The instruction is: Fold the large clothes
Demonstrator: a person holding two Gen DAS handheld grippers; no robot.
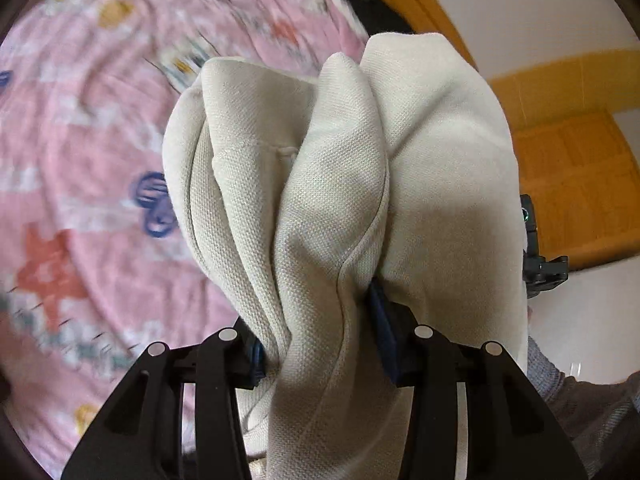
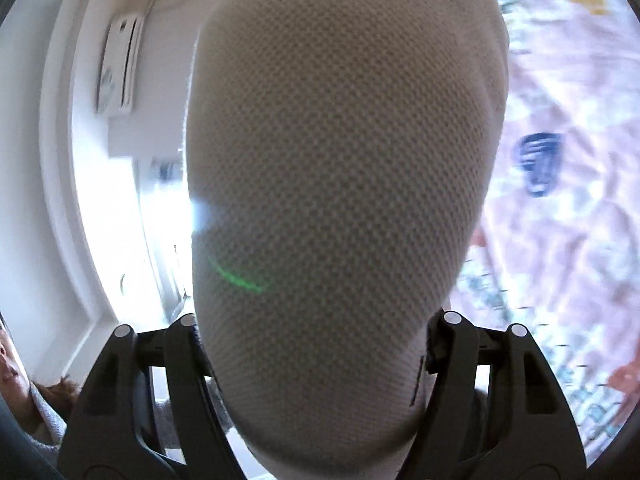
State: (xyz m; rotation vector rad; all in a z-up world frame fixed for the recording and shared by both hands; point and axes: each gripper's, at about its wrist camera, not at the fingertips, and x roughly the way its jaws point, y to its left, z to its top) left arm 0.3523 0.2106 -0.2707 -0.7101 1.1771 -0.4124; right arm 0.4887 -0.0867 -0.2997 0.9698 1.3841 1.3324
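Observation:
A cream knitted garment (image 1: 340, 184) hangs bunched in thick folds in front of the left wrist camera. My left gripper (image 1: 320, 340) is shut on it, with its blue pads pressed into the folds. In the right wrist view the same garment (image 2: 340, 160) drapes over the lens and fills the middle of the frame. My right gripper (image 2: 316, 340) is shut on it, and the cloth hides its fingertips. Both grippers hold the garment up above the pink patterned bedspread (image 1: 80, 160), which also shows in the right wrist view (image 2: 560, 200).
An orange wooden door and trim (image 1: 568, 184) stand to the right of the bed. My right gripper's body (image 1: 540, 268) shows beside the garment. A white wall with an air conditioner (image 2: 120, 64) and a bright window (image 2: 160, 220) lie to the left. A person's face (image 2: 10, 368) shows at lower left.

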